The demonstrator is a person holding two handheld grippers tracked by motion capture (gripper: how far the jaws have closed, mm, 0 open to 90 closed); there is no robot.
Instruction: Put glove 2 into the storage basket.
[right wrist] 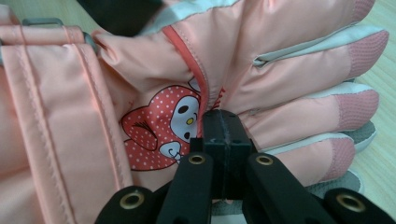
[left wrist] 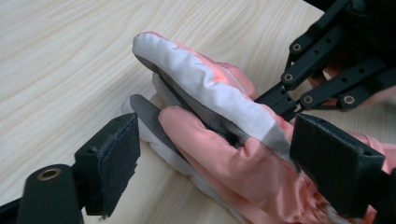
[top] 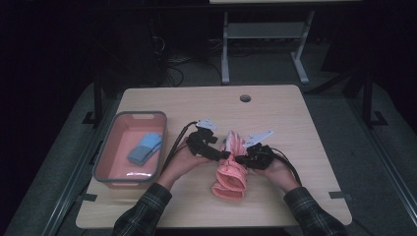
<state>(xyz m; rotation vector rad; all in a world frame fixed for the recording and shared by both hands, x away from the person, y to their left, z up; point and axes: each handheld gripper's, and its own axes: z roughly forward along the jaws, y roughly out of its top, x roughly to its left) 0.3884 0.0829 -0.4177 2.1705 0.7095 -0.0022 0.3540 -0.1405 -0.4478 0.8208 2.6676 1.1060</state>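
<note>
A pair of pink padded gloves [top: 231,174] lies stacked in the middle of the wooden table [top: 295,118], cuffs toward me. In the left gripper view the gloves [left wrist: 210,93] show white and grey finger panels. My left gripper [top: 223,152] comes in from the left and stands open [left wrist: 222,135], its pads on either side of the gloves' fingers. My right gripper [top: 240,159] comes in from the right. Its jaws are shut [right wrist: 222,126] on the top glove [right wrist: 280,70], nipping the fabric at the seam beside a cartoon print [right wrist: 161,128]. Its tip [left wrist: 280,100] shows in the left gripper view.
A grey-rimmed pink tub [top: 105,152] stands at the table's left, with a blue folded item [top: 146,147] inside. A cable hole [top: 245,98] sits near the far edge. Beyond the table is a white desk frame [top: 265,29] on a dark floor.
</note>
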